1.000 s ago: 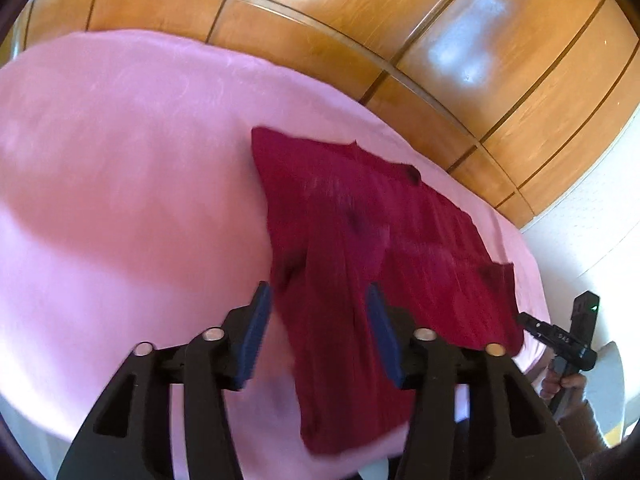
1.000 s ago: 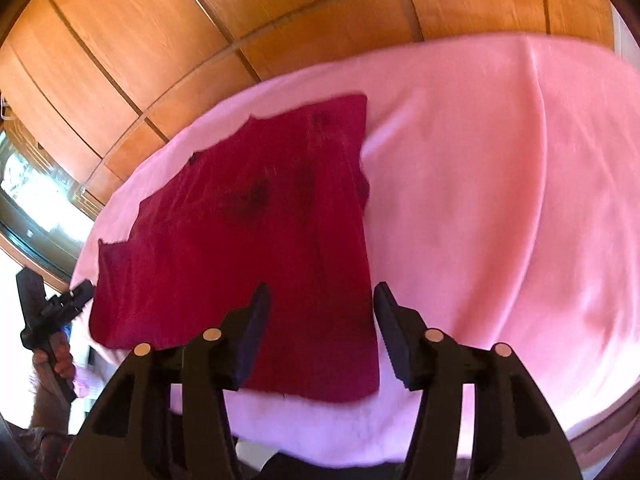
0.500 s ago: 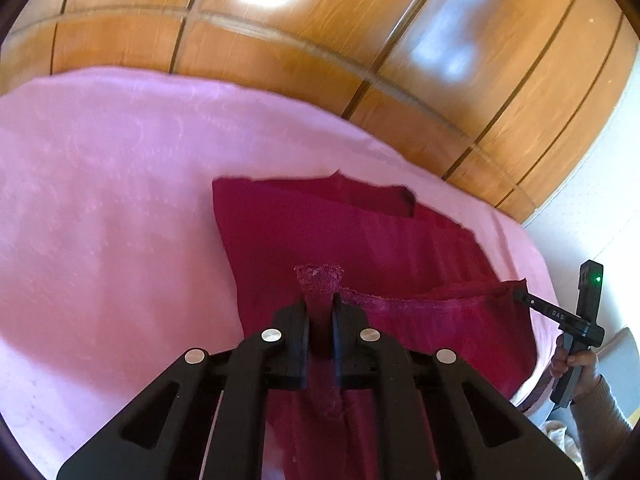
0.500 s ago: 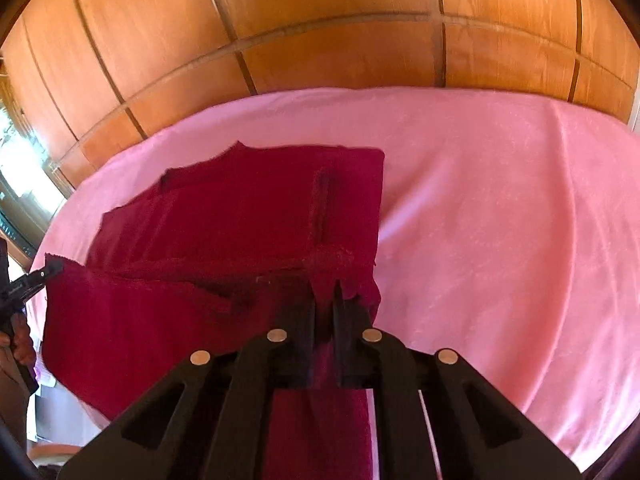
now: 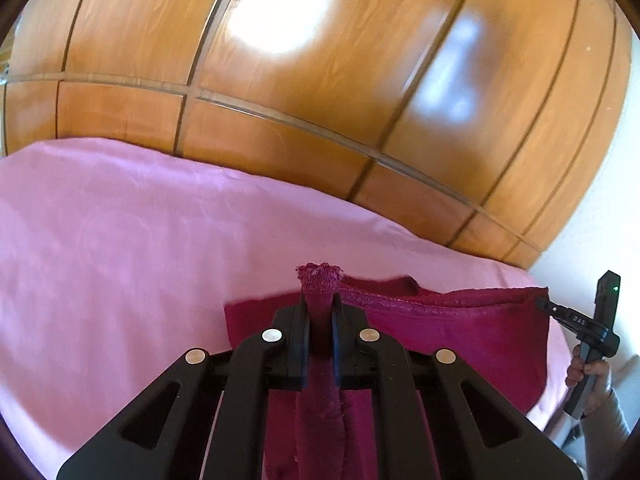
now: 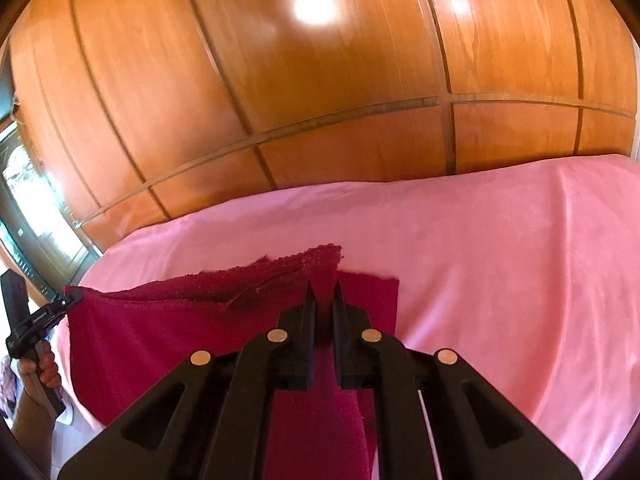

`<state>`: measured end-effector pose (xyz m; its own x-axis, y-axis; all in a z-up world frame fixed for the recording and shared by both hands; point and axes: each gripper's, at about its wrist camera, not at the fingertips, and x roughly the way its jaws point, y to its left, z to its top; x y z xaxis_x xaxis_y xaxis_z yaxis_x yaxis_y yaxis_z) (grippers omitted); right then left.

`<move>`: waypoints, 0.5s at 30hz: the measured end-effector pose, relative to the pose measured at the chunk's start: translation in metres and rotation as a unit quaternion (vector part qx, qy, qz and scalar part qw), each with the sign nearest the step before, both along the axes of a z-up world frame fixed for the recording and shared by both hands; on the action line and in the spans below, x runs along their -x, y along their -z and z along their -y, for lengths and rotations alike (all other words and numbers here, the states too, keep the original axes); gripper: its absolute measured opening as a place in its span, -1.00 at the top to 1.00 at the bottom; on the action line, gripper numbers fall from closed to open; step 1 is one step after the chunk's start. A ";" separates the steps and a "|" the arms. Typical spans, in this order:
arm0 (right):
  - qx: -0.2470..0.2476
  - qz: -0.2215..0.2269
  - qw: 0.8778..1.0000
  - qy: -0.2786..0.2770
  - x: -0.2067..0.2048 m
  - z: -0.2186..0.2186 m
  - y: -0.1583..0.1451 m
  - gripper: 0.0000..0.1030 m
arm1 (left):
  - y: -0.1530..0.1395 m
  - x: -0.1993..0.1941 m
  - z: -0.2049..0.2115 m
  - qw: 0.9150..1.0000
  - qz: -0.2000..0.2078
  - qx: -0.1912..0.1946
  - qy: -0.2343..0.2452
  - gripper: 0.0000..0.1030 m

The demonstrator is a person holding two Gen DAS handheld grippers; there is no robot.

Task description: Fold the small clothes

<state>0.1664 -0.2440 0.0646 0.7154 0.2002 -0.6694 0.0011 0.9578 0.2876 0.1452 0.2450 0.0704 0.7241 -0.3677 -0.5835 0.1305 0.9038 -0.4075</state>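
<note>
A dark red knit garment (image 5: 460, 336) lies partly on the pink-covered surface (image 5: 120, 248), with its near edge lifted. My left gripper (image 5: 320, 300) is shut on one corner of that edge, and fabric bunches above the tips. My right gripper (image 6: 324, 292) is shut on the other corner of the garment (image 6: 168, 328). The raised hem stretches taut between the two grippers, above the rest of the garment. In the left wrist view the right gripper (image 5: 540, 302) shows at the far right. In the right wrist view the left gripper (image 6: 74, 296) shows at the far left.
A glossy wooden panelled wall (image 5: 320, 80) stands right behind the pink surface (image 6: 520, 260). A white wall (image 5: 600, 232) is at the right in the left wrist view. A window (image 6: 24, 200) is at the left in the right wrist view.
Both grippers went from open over the flat garment to shut on its near corners. They have since lifted the edge and carried it toward the far side.
</note>
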 end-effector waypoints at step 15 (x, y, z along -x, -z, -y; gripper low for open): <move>0.002 -0.117 0.992 0.046 -0.111 0.002 0.109 0.77 | 0.091 -0.125 0.011 0.988 -0.131 -0.077 -0.033 0.80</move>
<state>0.2775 -0.2463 -0.0440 0.5560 0.1384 -0.8196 0.1537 0.9519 0.2650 0.2705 0.2338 -0.0205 0.5607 -0.2159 -0.7994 -0.0230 0.9610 -0.2757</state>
